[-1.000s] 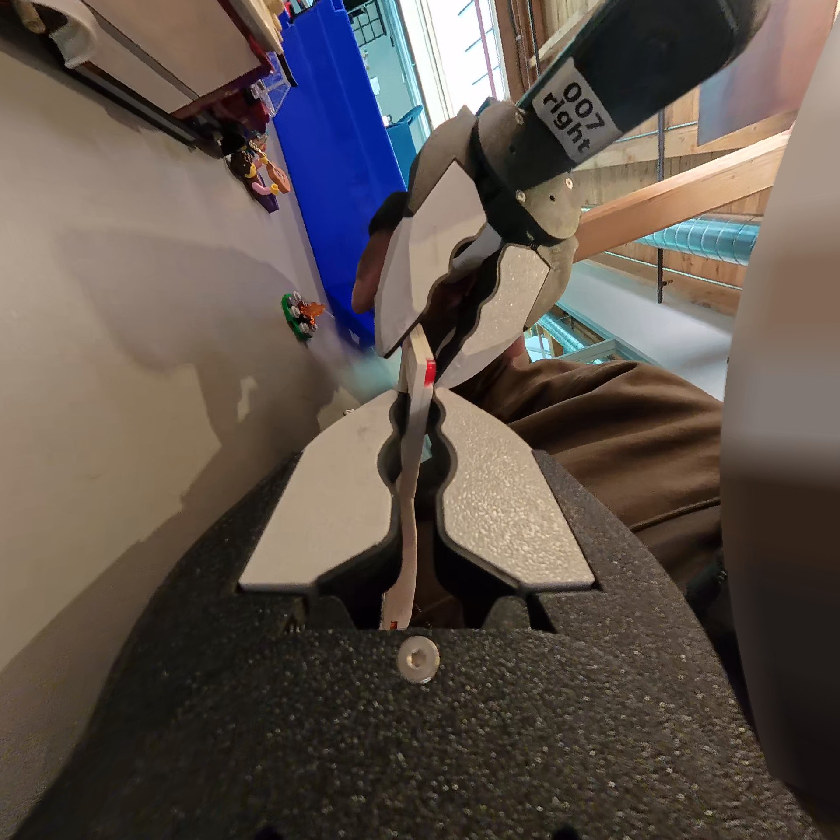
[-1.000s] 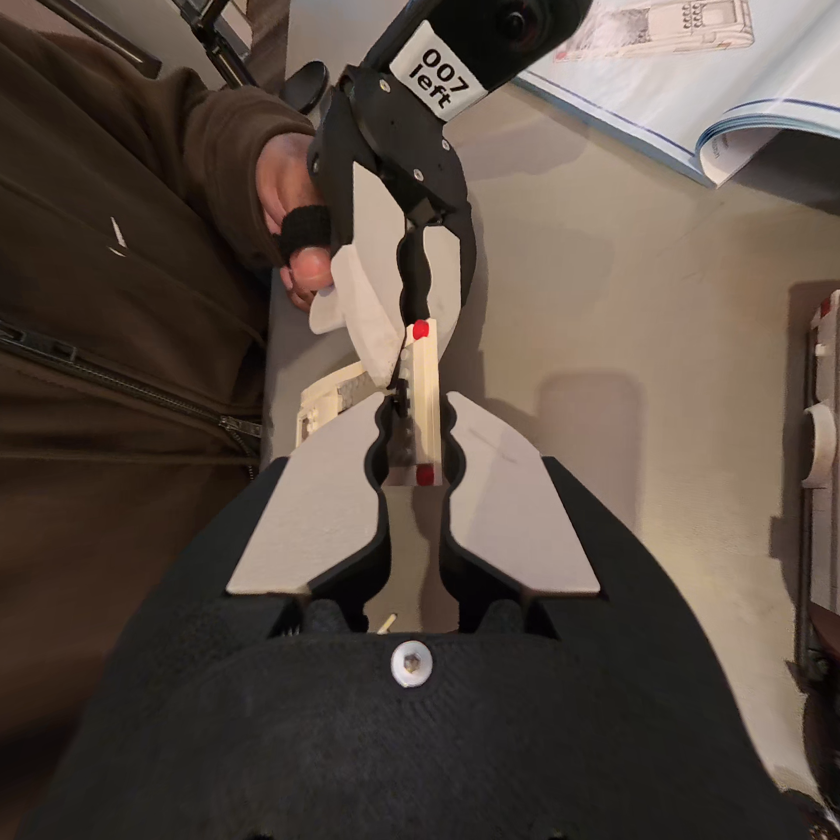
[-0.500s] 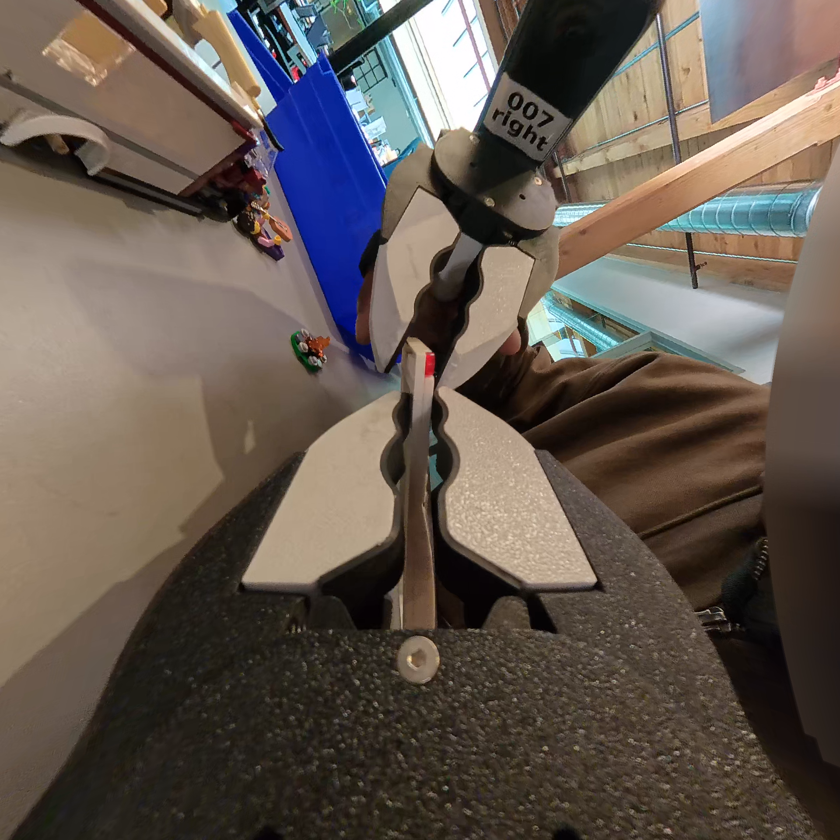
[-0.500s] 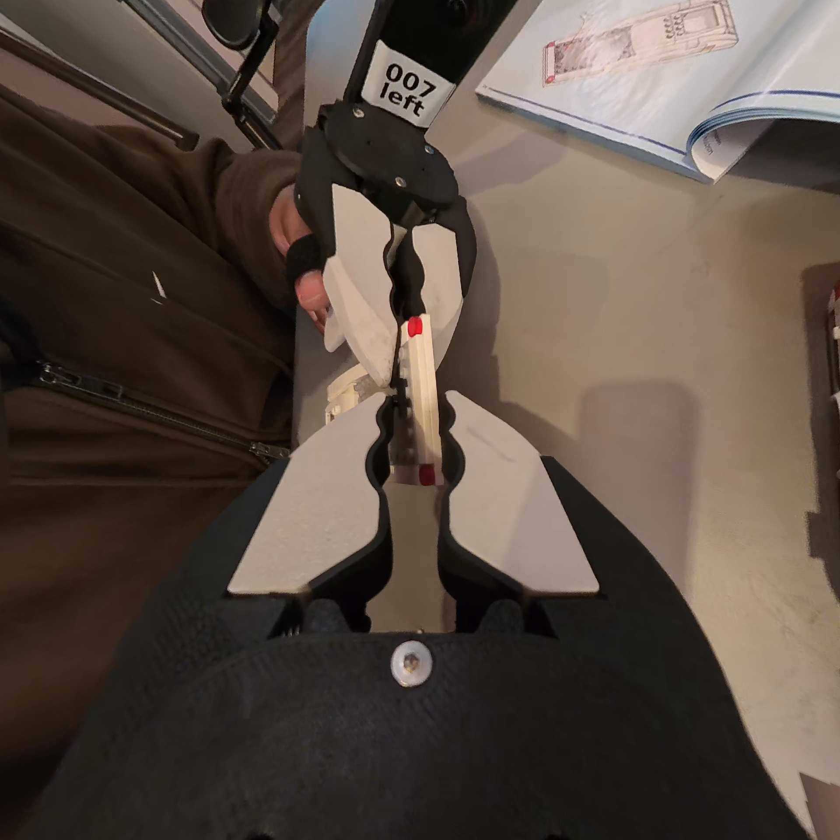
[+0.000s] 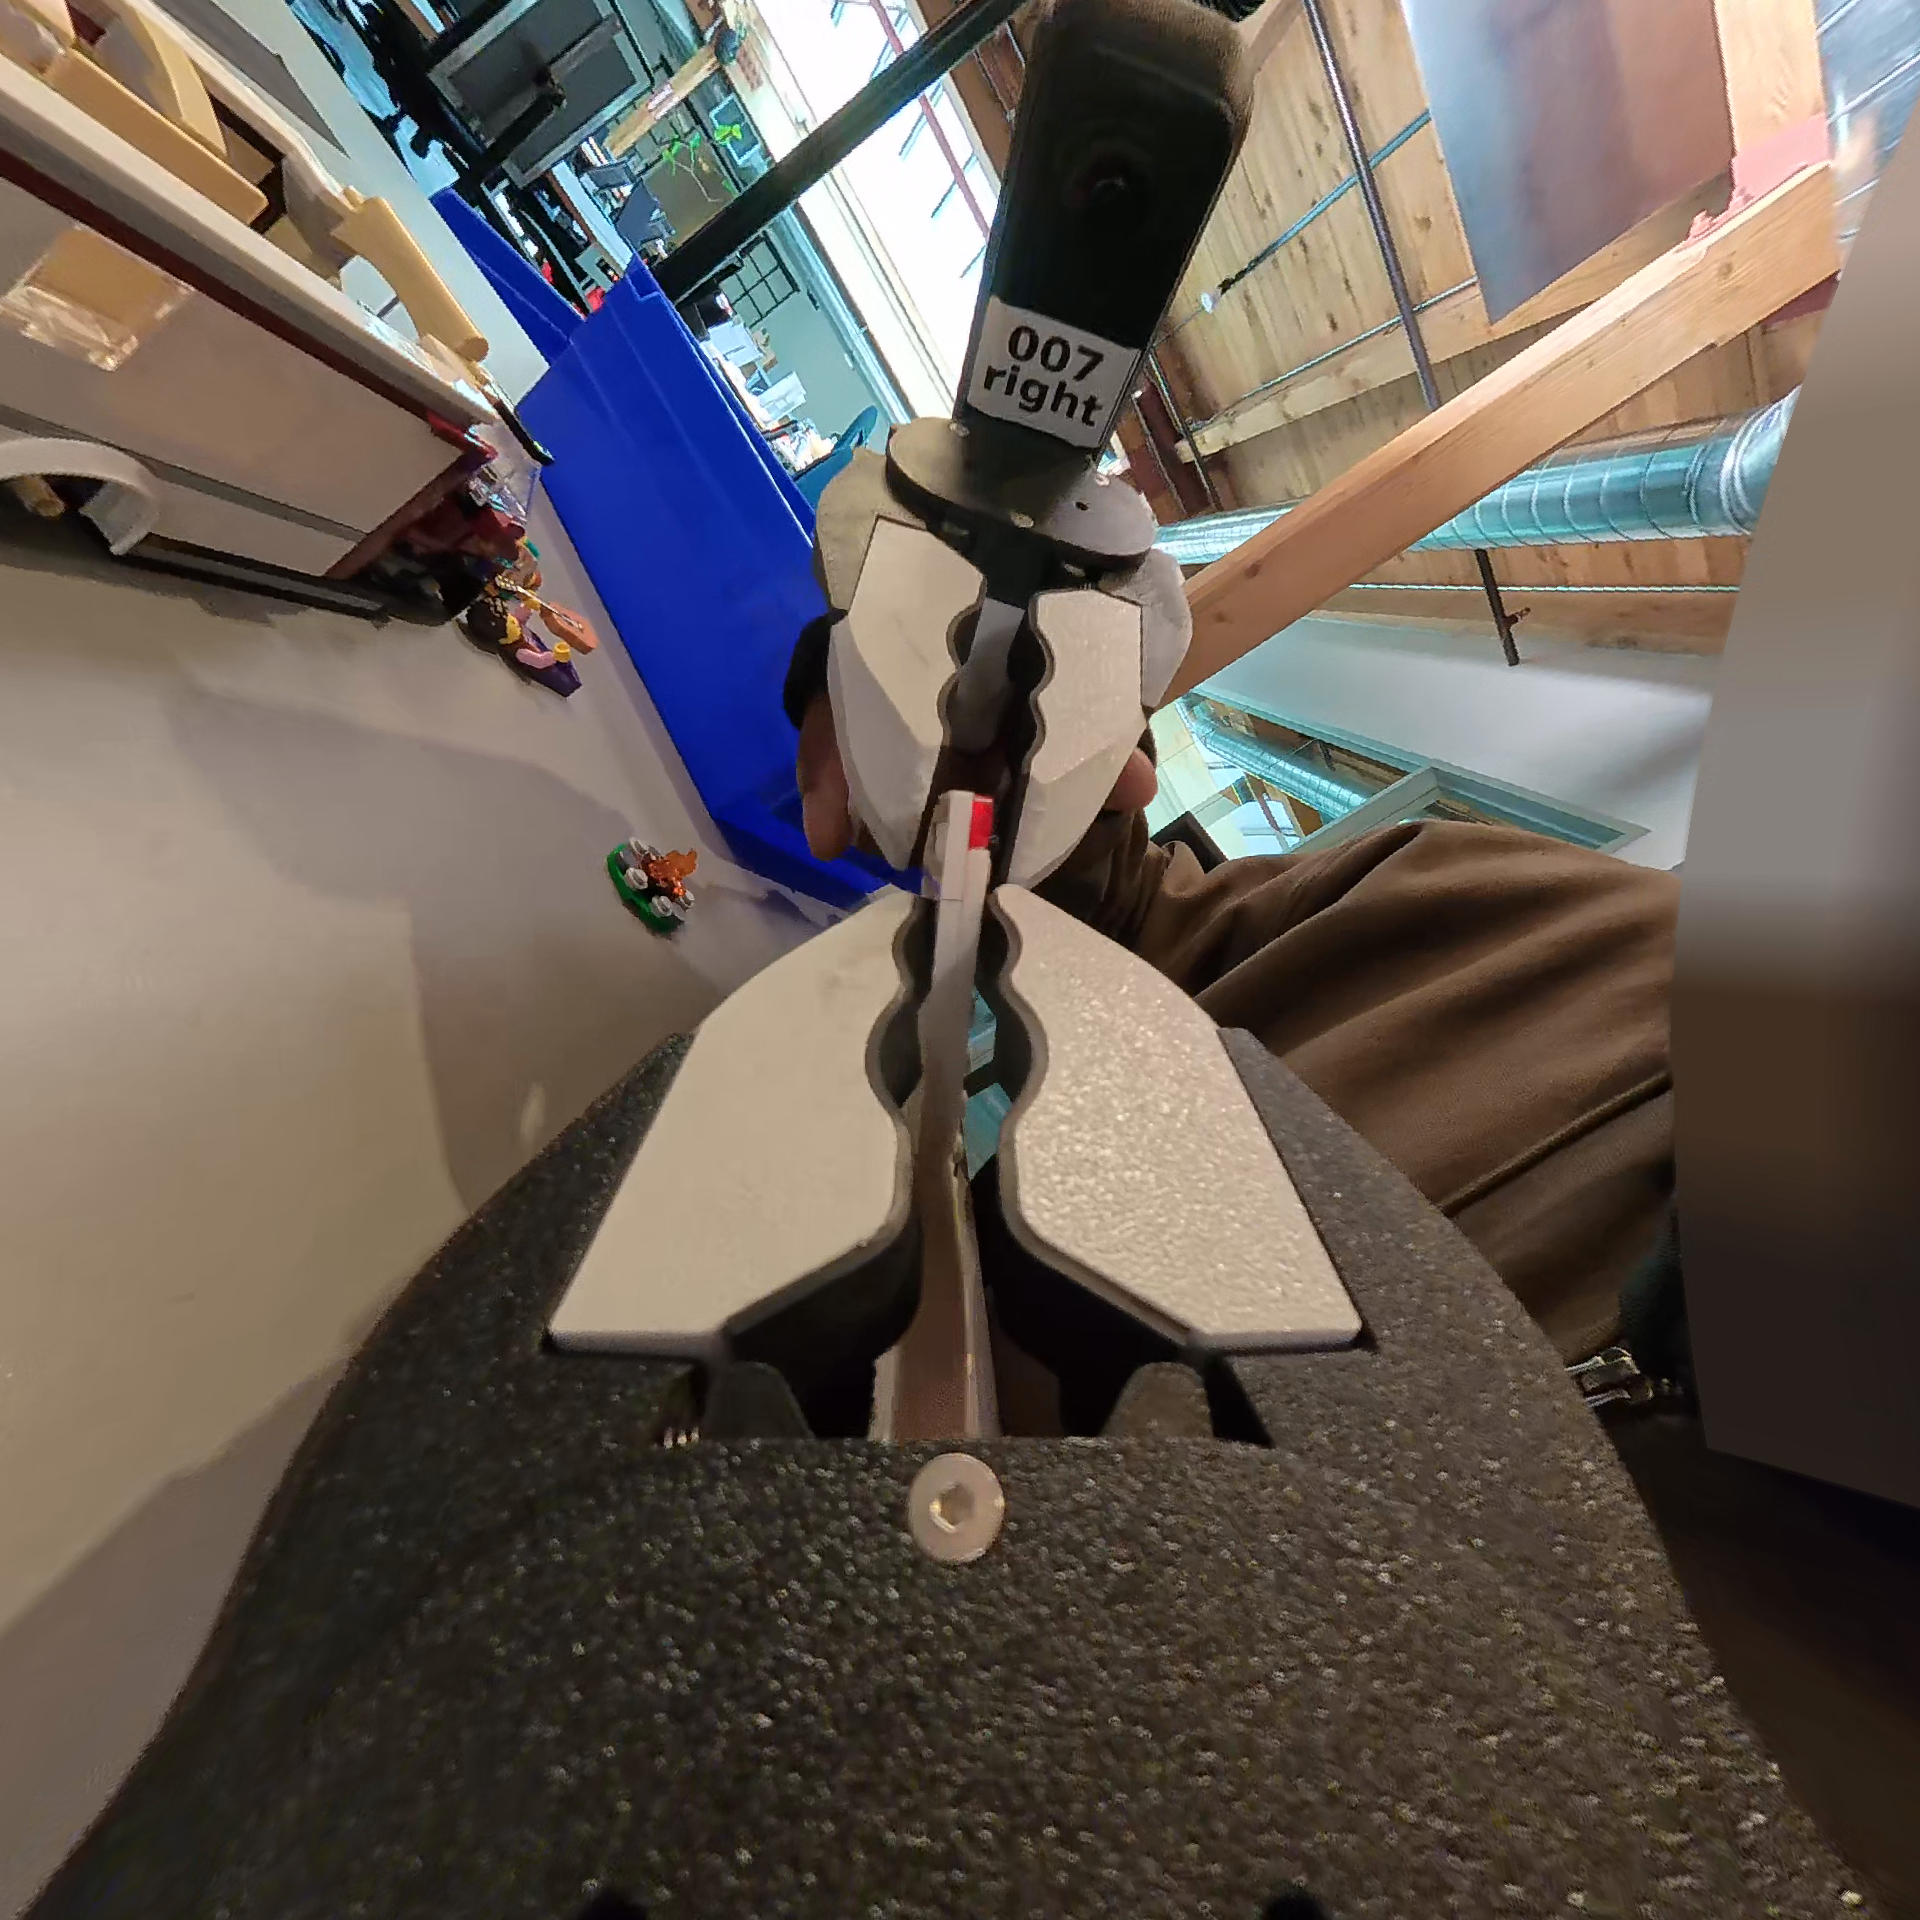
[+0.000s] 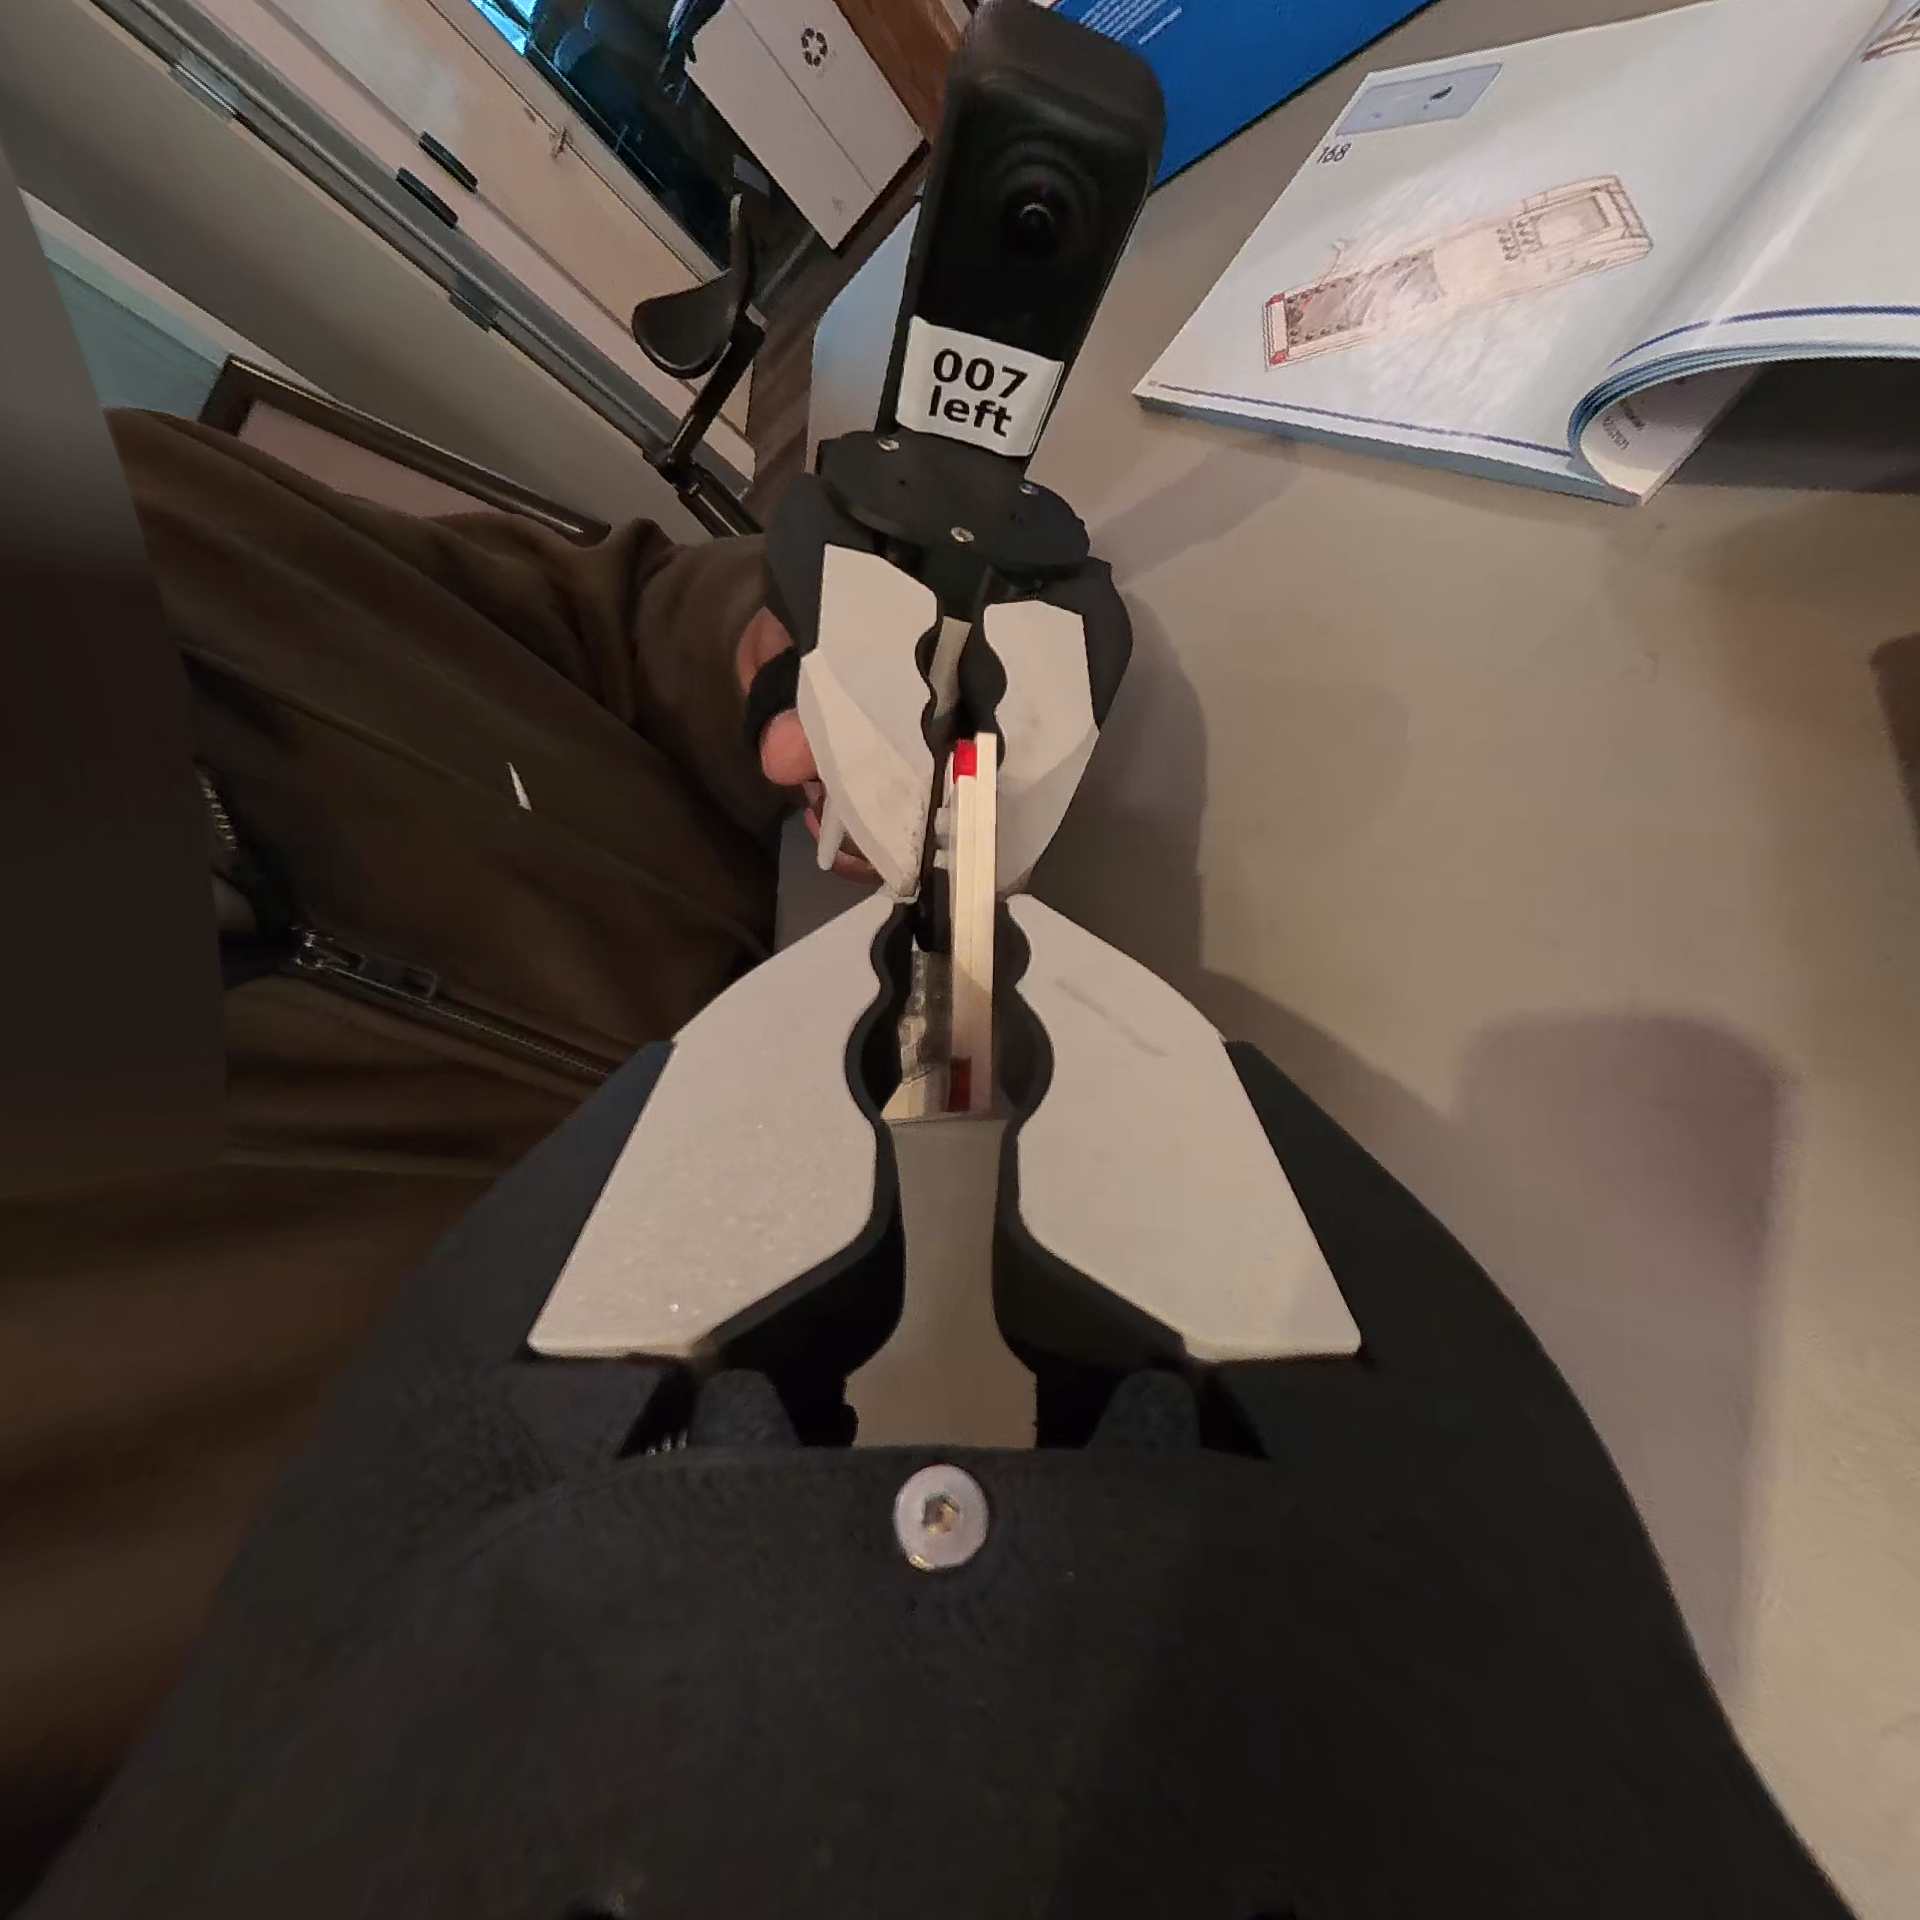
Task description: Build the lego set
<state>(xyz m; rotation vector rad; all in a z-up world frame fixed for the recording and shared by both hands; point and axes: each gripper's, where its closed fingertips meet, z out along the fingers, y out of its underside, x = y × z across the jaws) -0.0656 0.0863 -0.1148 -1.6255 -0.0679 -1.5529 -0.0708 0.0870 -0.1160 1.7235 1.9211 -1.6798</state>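
- White brick-built panel [image 6: 977,883] with red end pieces, held edge-on above the grey table [image 6: 1507,831].
- Left gripper [image 5: 961,914] is clamped on its far end.
- Right gripper [image 6: 945,925] straddles the near end; I cannot tell whether its pads press.
- Far right lies an open instruction booklet [image 6: 1507,260].
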